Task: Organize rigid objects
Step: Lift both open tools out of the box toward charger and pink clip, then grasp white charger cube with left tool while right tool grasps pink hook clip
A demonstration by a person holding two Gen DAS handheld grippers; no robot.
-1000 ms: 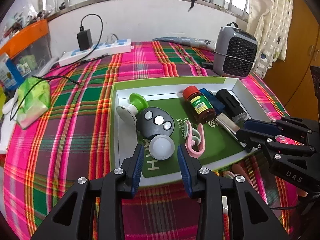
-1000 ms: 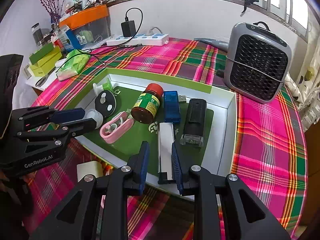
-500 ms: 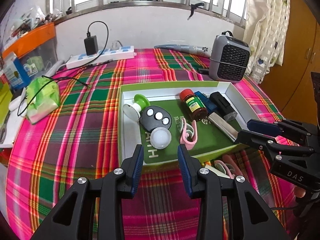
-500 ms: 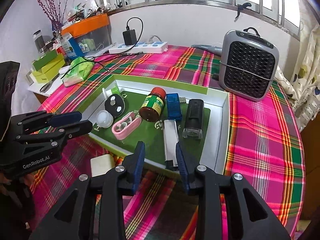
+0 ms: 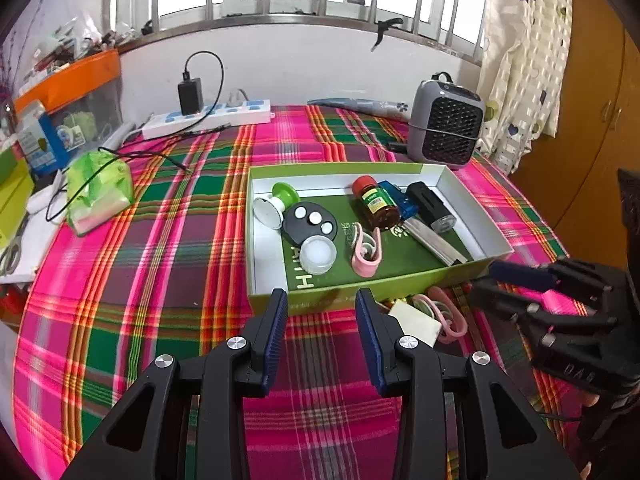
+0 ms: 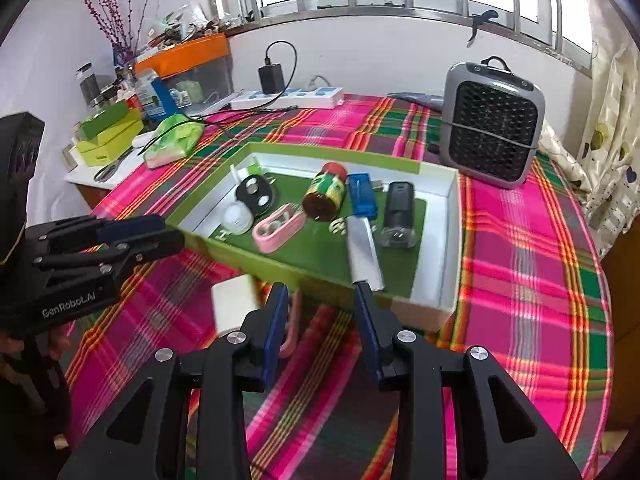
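Inside, glossy cylindrical bottle (image 5: 375, 208).

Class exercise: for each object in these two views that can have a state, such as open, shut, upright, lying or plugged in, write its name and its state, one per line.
Left tool: open, empty.
Right tool: open, empty.
Green box: open, no lid on it.
Brown bottle: lying down, red cap on.
Pink clip: lying in the box.
Black charger: plugged into the power strip.
Grey fan: upright, outside the box.
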